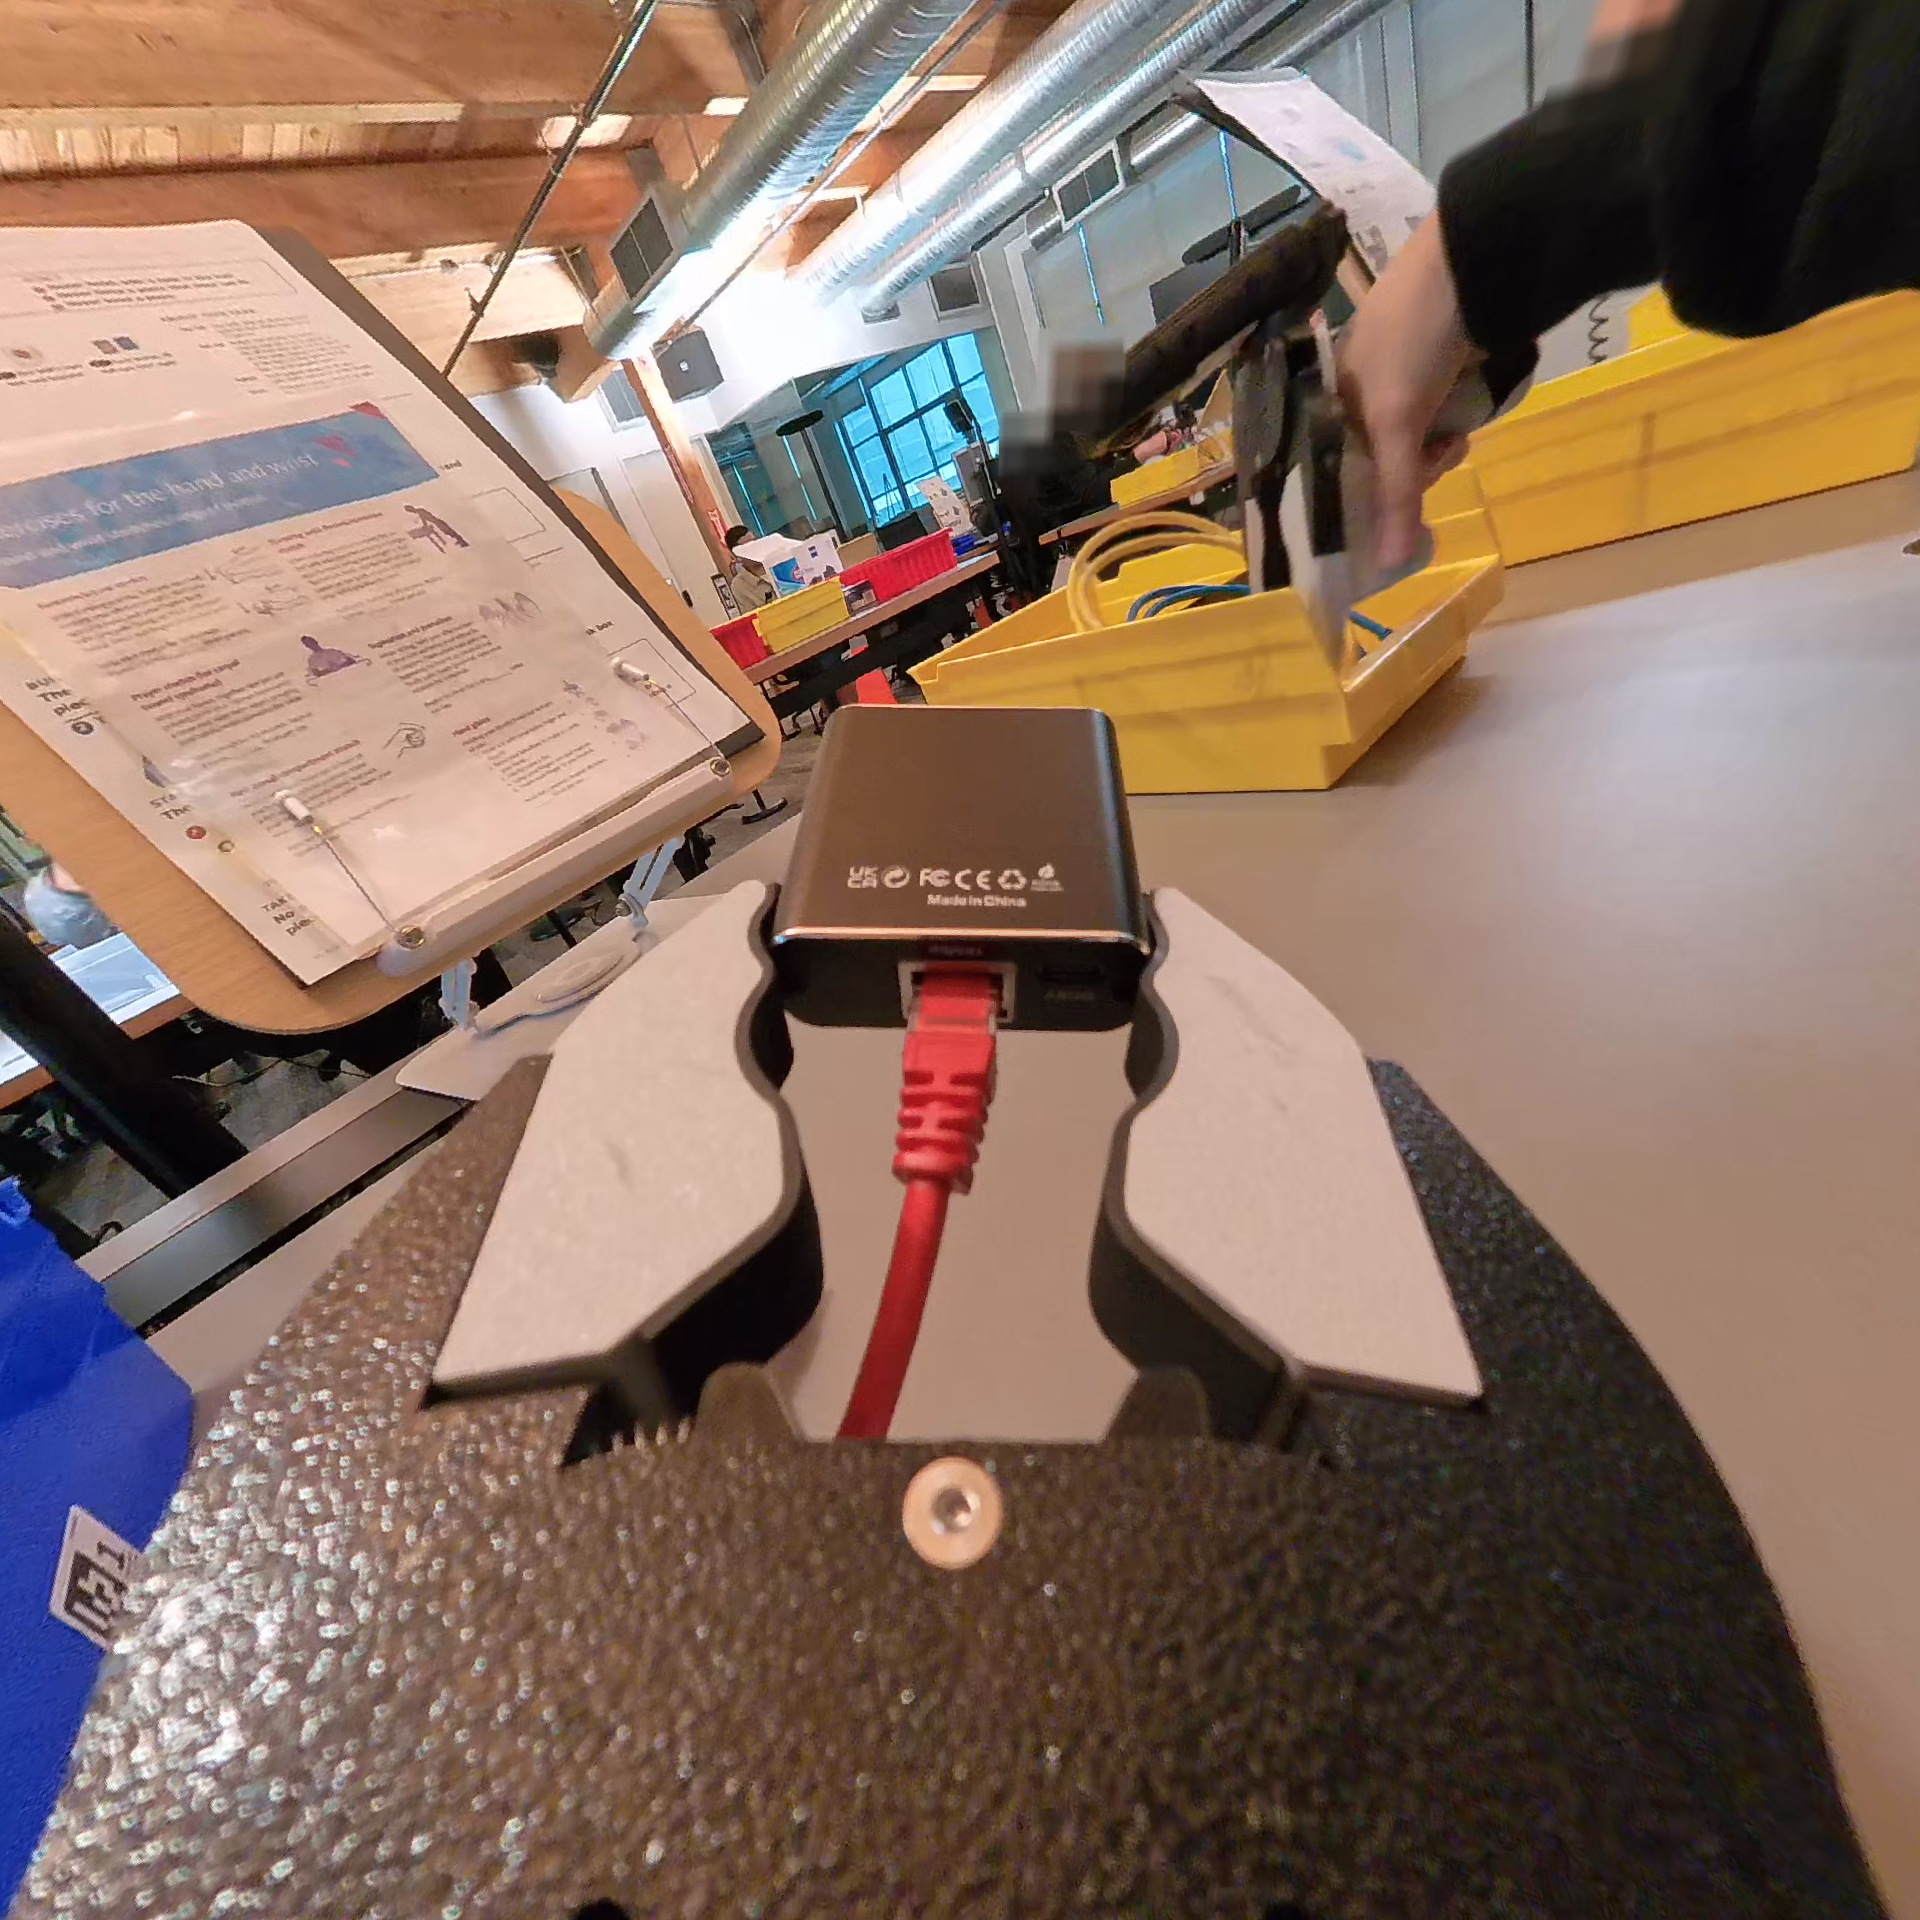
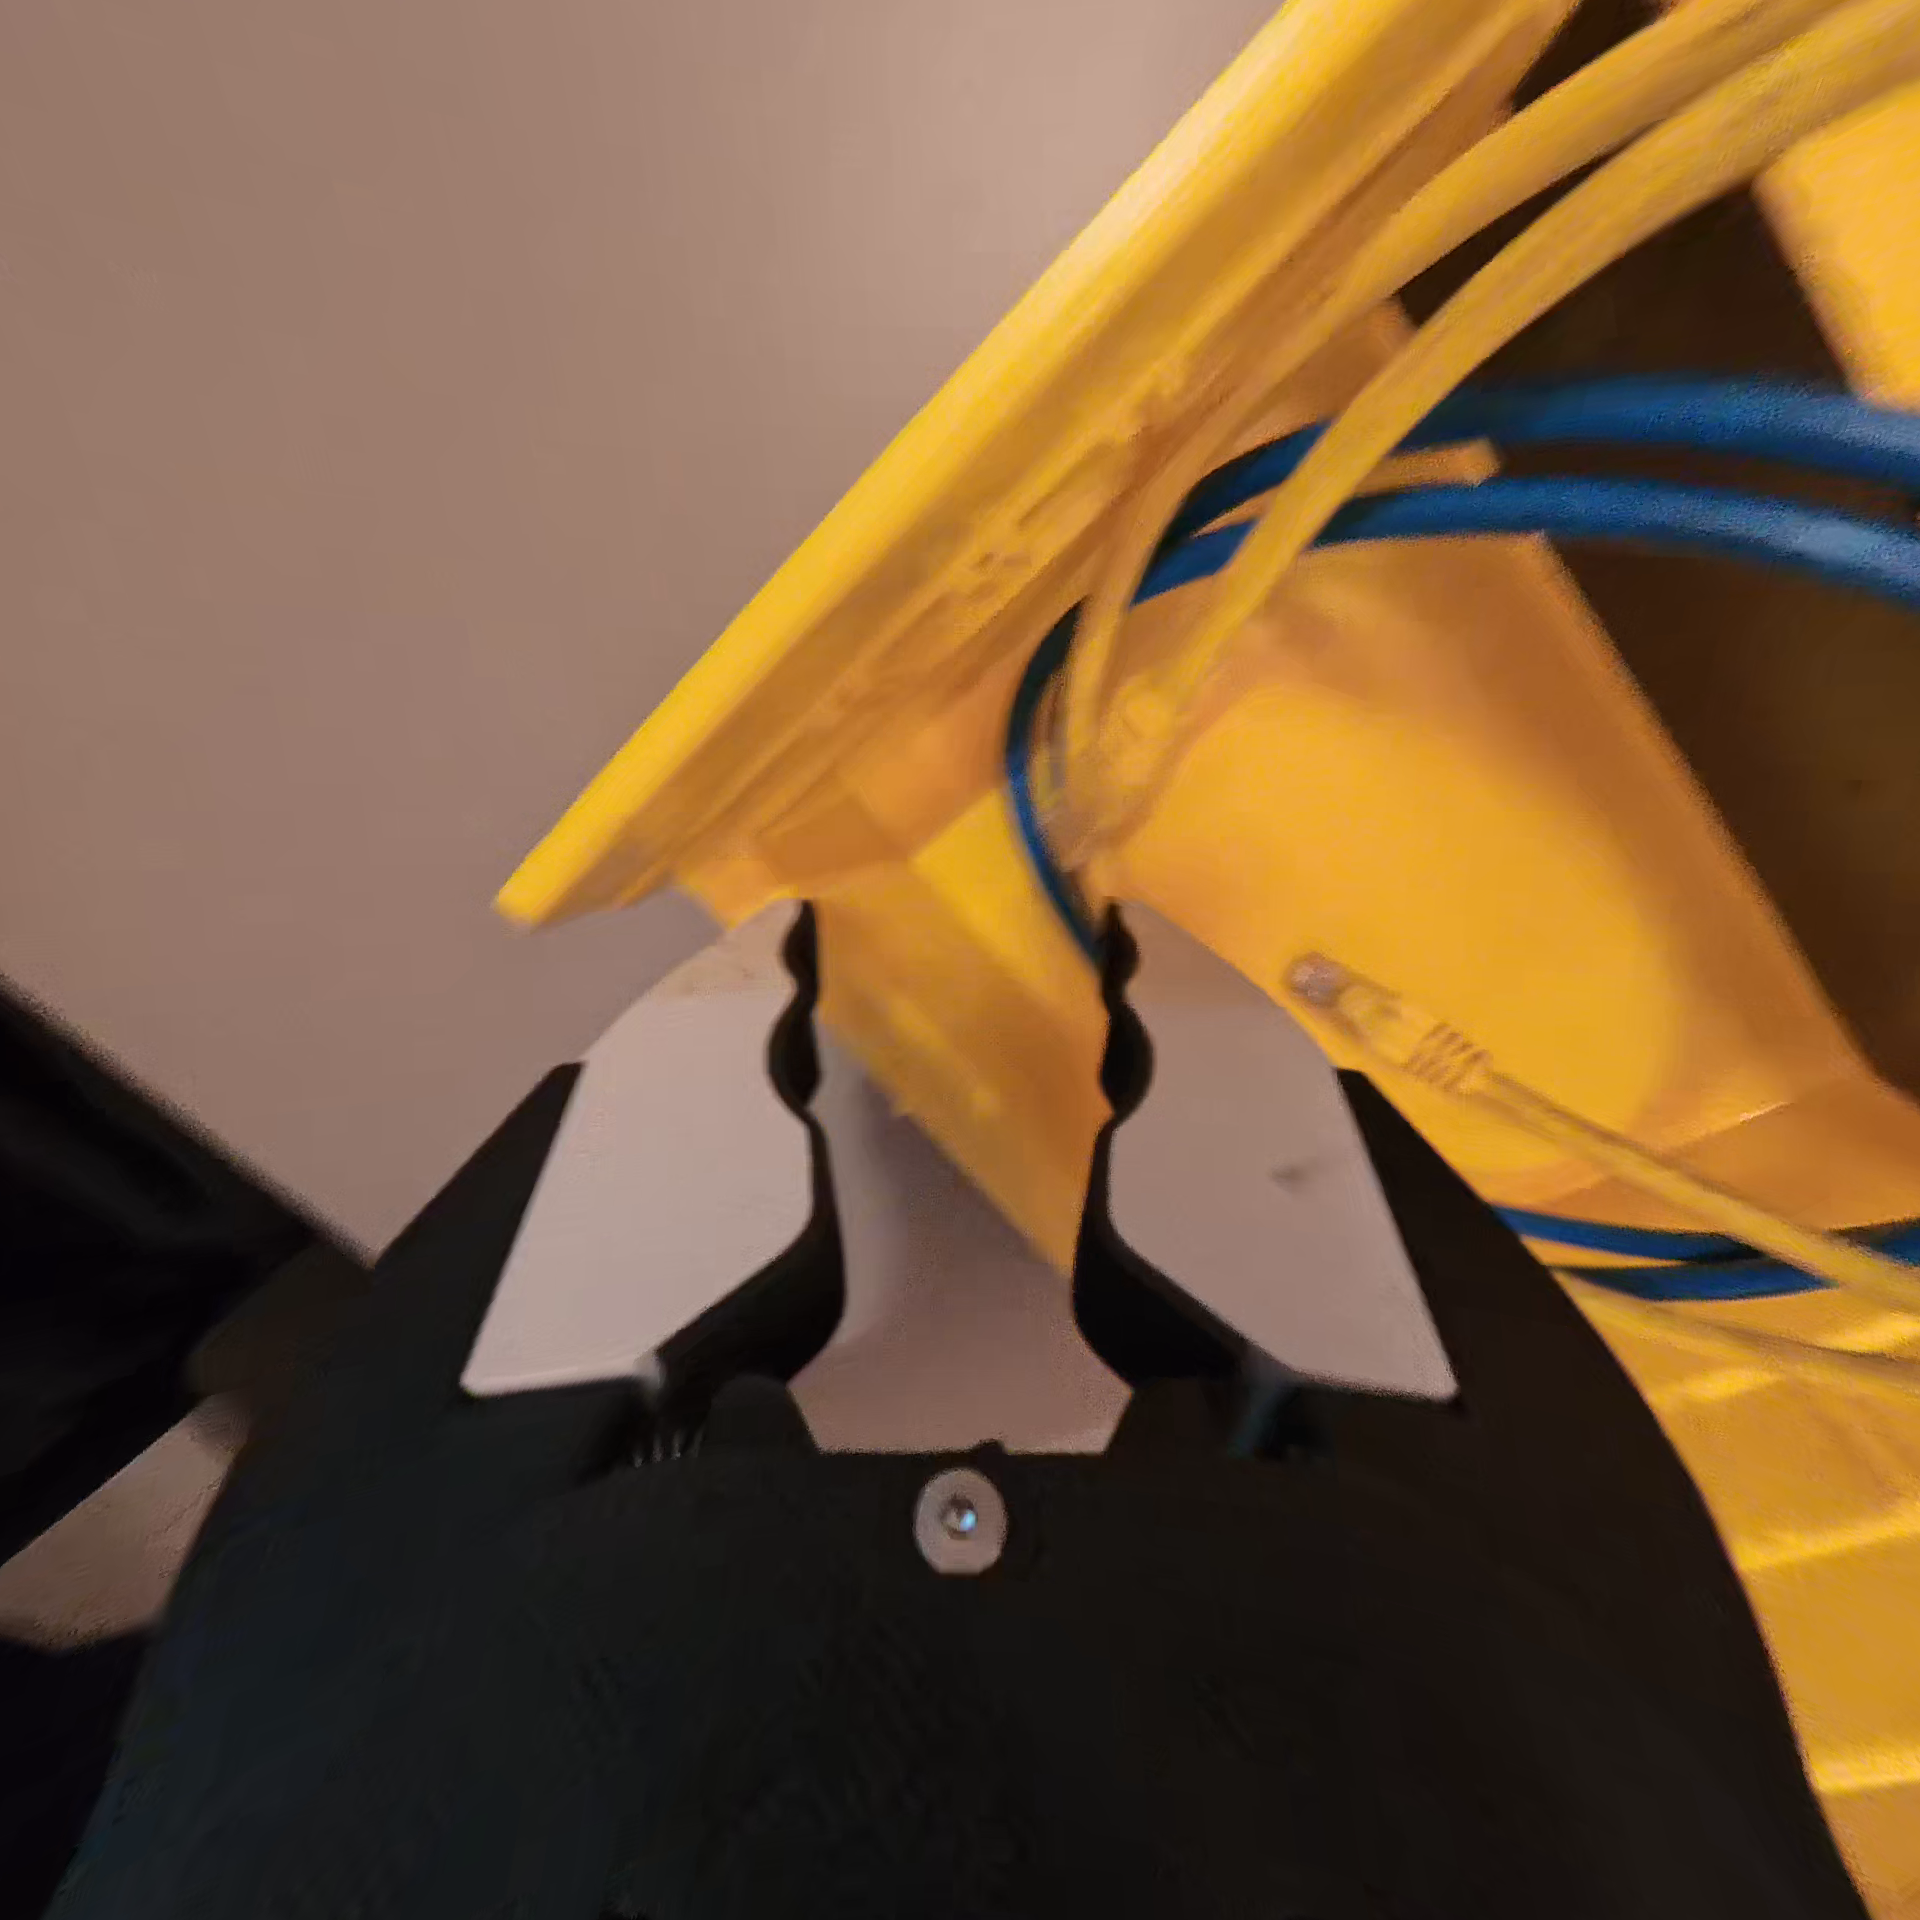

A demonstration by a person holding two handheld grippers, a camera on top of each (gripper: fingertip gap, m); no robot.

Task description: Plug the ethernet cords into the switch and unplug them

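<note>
In the left wrist view, my left gripper (image 1: 961, 935) is shut on the near end of a black switch (image 1: 961, 810) that lies on the grey table. A red ethernet cord (image 1: 940, 1122) is plugged into the switch's near port and runs back between my fingers. My right gripper (image 2: 956, 935) is open and empty, its tips over the corner of a yellow bin (image 2: 935, 520). The bin holds a blue cord (image 2: 1558, 416) and a yellow cord (image 2: 1403, 260) with a clear plug (image 2: 1382, 1029). From the left wrist view, a hand holds the right gripper (image 1: 1320, 613) over that bin (image 1: 1195, 696).
A wooden document stand with printed sheets (image 1: 312, 582) leans at the left, past the table's edge. A blue bag (image 1: 62, 1403) sits at the lower left. More yellow bins (image 1: 1714, 416) line the far right of the table.
</note>
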